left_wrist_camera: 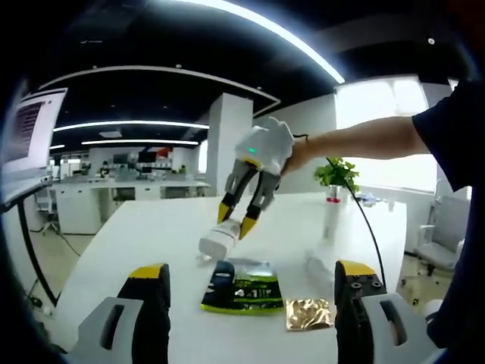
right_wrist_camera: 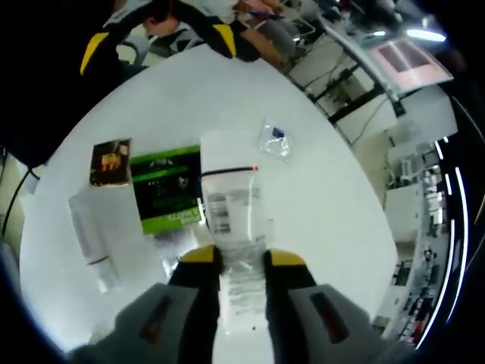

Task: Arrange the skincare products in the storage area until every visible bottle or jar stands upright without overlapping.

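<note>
My right gripper [right_wrist_camera: 241, 259] clamps a white tube [right_wrist_camera: 231, 205], held off the table [right_wrist_camera: 318, 197]; left gripper [left_wrist_camera: 250, 303] hangs open. I should tip the tube upright slowly, then set it clear of the green packet [right_wrist_camera: 167, 189].

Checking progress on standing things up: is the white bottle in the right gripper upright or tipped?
Tipped. The white bottle hangs slanted from the right gripper, its lower end near the table.

No readable text anywhere. Printing on the white tube [right_wrist_camera: 231, 208], the green sachet [right_wrist_camera: 167, 189], the gold sachet [right_wrist_camera: 110, 161] and the monitor screen [left_wrist_camera: 30, 125]: too small and blurred to make out.
</note>
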`<action>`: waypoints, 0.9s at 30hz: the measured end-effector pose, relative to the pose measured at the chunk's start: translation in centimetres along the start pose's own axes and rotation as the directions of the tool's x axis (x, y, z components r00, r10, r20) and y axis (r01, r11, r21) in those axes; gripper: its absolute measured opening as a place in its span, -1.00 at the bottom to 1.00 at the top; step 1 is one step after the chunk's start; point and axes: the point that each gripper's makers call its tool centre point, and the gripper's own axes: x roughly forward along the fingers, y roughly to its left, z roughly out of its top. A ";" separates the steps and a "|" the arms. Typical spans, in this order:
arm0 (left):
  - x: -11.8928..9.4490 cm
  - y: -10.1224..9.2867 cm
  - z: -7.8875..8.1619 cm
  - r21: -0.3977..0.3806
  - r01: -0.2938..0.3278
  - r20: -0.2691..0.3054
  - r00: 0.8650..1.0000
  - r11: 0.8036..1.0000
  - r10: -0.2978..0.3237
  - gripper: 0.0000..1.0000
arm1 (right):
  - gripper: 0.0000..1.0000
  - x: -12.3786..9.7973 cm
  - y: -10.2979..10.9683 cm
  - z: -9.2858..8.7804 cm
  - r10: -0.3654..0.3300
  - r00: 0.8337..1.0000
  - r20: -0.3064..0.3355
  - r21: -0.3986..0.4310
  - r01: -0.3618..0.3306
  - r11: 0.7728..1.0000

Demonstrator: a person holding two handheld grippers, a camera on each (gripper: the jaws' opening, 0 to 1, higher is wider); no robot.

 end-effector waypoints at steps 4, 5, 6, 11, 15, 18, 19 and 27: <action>0.3 0.1 -0.2 -0.008 0.000 -0.003 1.000 1.000 0.000 0.83 | -0.62 -0.1 0.1 -0.1 0.007 1.000 -0.004 0.013 -0.007 1.000; 0.4 0.2 -0.3 -0.010 0.000 -0.006 1.000 1.000 0.000 0.83 | -0.62 -0.1 0.0 -0.1 0.001 1.000 -0.002 0.008 -0.001 1.000; 0.5 0.2 -0.5 -0.013 0.000 -0.013 1.000 1.000 0.000 0.83 | -0.62 -0.1 0.1 -0.1 0.010 1.000 -0.004 0.023 -0.009 1.000; 0.8 0.3 -0.6 -0.040 0.001 -0.019 1.000 0.999 -0.001 0.83 | -0.61 -0.2 0.5 0.2 0.005 1.000 -0.001 0.025 -0.005 1.000; 1.3 0.4 -0.8 -0.049 -0.001 -0.027 1.000 0.999 -0.001 0.83 | -0.61 -0.3 1.4 1.2 0.004 1.000 0.010 0.006 -0.004 1.000; 1.9 0.6 -1.4 -0.057 -0.003 -0.047 0.999 0.998 0.000 0.83 | -0.61 -0.2 1.7 1.6 0.003 1.000 0.004 0.000 -0.003 1.000; 2.1 0.6 -1.6 -0.059 0.000 -0.053 0.999 0.998 -0.003 0.83 | -0.61 -0.2 1.7 1.6 0.011 1.000 0.004 0.011 -0.011 1.000; 4.3 1.2 -1.3 -0.064 0.018 -0.082 0.996 0.998 -0.023 0.84 | -0.61 -0.3 1.7 2.0 0.013 1.000 0.005 -0.007 -0.013 1.000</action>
